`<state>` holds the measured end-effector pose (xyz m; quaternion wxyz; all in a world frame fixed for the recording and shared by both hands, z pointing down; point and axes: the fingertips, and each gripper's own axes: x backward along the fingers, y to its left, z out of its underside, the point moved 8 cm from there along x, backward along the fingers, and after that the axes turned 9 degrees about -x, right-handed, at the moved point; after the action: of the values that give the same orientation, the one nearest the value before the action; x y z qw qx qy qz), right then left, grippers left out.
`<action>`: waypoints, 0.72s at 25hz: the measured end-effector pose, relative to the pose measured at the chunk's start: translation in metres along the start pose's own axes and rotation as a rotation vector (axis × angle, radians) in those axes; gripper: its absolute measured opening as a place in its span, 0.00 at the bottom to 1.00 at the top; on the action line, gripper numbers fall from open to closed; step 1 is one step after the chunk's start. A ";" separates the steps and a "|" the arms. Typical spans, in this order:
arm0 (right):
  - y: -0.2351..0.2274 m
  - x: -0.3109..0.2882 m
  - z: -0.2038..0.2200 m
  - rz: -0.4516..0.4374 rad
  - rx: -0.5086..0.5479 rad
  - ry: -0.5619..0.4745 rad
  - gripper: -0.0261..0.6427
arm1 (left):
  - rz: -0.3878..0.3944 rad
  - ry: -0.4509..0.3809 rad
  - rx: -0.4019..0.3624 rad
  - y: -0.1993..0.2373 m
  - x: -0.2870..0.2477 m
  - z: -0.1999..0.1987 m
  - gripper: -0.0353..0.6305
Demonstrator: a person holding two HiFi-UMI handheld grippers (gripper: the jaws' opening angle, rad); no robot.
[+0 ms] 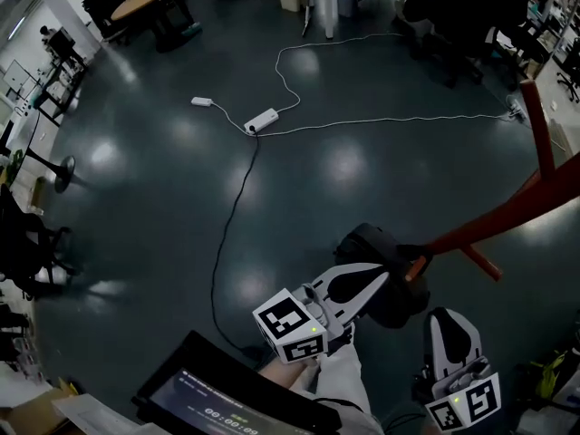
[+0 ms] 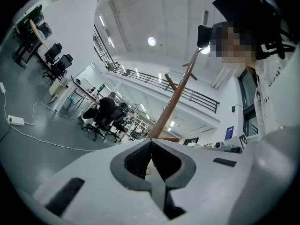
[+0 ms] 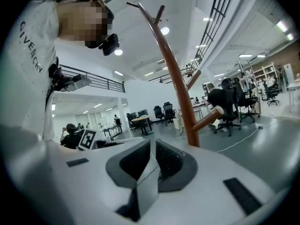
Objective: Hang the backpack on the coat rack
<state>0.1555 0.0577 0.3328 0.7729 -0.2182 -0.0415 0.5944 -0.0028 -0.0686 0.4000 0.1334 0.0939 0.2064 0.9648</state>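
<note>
1. Floor (image 1: 136, 179): dark, glossy, fills most of the head view.
2. Coat rack (image 1: 507, 211): red-brown pole with angled pegs, entering from the right edge of the head view and running down-left to its foot at lower centre. In both gripper views it rises past the jaws.
3. Backpack (image 1: 399, 302): taken to be the dark rounded mass at the rack's foot, lower centre. It may be partly the rack's base; the head view does not settle this. It is on no peg.
4. Left gripper (image 1: 393, 275): lower centre, tips over the dark mass. Its own view shows the fingers pressed together with no strap or fabric between them.
5. Right gripper (image 1: 446, 317): lower right, fingers all but together with only a thin slit, nothing held.
6. Cable (image 1: 237, 198) and power strip (image 1: 261, 120): centre and upper centre of the floor.

Risk: both sets of fingers must part before any grasp. Closing on loose fabric rather than the top loop would probably let the bag sag or slip during the lift. A swinging load could knock the rack off balance.

Position: the backpack lies under and just beyond the left fingertips. Contact cannot be told. It lies up-left of the right fingers, near but apart.
</note>
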 end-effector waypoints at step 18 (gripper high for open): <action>0.040 0.005 -0.056 -0.111 0.116 -0.004 0.10 | 0.087 -0.054 -0.064 -0.034 -0.015 -0.065 0.07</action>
<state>0.1389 0.0544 0.2656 0.8160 -0.1690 -0.0207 0.5525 0.0032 -0.0676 0.3256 0.0998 0.1243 0.1677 0.9729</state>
